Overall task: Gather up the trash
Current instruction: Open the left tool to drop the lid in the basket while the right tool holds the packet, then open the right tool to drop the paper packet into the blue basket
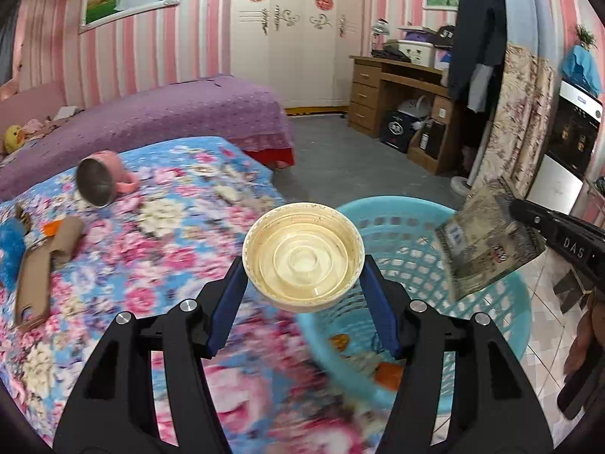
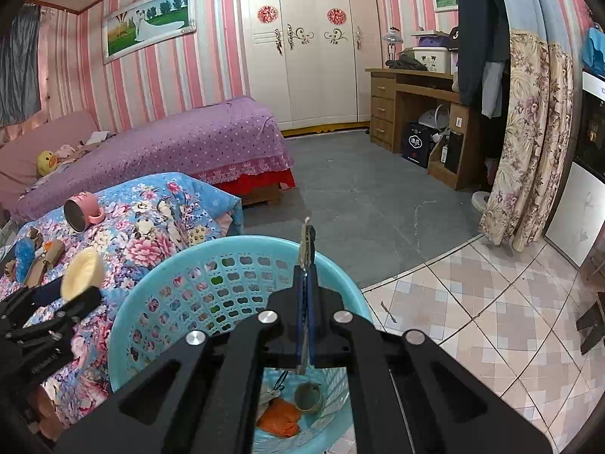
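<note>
The cream plastic lid [image 1: 303, 255] sits pinched between the blue pads of the left gripper [image 1: 303, 265], its hollow side facing the camera, held up just left of the turquoise basket [image 1: 506, 302] and above the flowered bedspread [image 1: 151, 227]. Over on the right, the right gripper [image 2: 306, 261] is clamped narrow on a flat printed packet [image 1: 487, 242], edge-on from its own camera, hanging right over the basket's open mouth. Down below those fingers, in the basket's bottom, there's an orange scrap [image 2: 280, 418] and a small cardboard ring [image 2: 308, 397]. Further left of the left gripper, on the bedspread, a pink mug [image 1: 100, 181] lies tipped on its side, a brown cardboard tube [image 1: 66, 240] just near it, with a blue fuzzy thing [image 1: 9, 253] beside that. Beyond them stretches the purple bed [image 1: 170, 113].
</note>
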### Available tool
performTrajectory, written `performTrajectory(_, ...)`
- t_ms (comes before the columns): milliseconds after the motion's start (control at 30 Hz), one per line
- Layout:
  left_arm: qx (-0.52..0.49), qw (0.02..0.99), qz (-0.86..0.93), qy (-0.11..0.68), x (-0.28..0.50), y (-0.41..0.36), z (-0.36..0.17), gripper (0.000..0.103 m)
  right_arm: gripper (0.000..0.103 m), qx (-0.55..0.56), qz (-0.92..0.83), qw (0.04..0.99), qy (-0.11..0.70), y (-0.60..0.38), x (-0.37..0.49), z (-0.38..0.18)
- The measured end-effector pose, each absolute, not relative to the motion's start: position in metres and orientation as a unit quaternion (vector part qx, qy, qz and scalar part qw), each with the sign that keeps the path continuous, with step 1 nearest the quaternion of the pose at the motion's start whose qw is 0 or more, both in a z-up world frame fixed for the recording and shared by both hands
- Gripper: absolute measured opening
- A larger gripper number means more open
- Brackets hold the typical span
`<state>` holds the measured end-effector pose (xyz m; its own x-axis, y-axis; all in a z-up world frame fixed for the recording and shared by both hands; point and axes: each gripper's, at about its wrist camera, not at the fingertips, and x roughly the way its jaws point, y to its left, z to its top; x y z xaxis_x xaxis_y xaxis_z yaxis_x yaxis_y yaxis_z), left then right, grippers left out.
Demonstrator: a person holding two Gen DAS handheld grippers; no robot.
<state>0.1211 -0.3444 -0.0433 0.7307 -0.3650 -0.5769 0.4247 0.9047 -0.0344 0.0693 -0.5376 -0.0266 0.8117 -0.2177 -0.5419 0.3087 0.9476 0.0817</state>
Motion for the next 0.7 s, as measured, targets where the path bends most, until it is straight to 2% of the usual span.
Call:
performTrajectory(100,0.054,0.924,-0.223,0.305,0.124,-0.363,-0.043,0.060,0.002,0.085,-0.142,0.948,0.272,-0.540,0.068,-0.027)
performTrajectory(133,0.052,0.923,-0.225,0.308,0.126,-0.366,-0.043,0.066,0.002,0.085,-0.143,0.948,0.271,-0.540,0.068,-0.027)
performTrajectory(167,0.049,0.923,-0.222,0.309,0.128,-0.369,-0.042,0.076,0.002,0.085,-0.145,0.948,0.270,-0.541,0.067,-0.027)
performTrajectory(233,0.046,0.925,-0.215,0.309,0.133,-0.368,-0.039,0.087,0.002,0.084,-0.145,0.948,0.270,-0.540,0.068,-0.027)
performTrajectory(367,0.065,0.937,-0.182,0.291,0.135,-0.356,-0.034,0.093,0.002,0.077,-0.145,0.948,0.272,-0.538,0.069,-0.028)
performTrajectory(600,0.065,0.950,-0.130,0.275,0.141,-0.309,-0.025,0.095,0.002,0.061,-0.146,0.946,0.283,-0.525,0.080,-0.033)
performTrajectory(700,0.058,0.954,-0.116,0.270,0.141,-0.291,-0.020,0.097,0.005,0.049,-0.153,0.944,0.289,-0.516,0.086,-0.034)
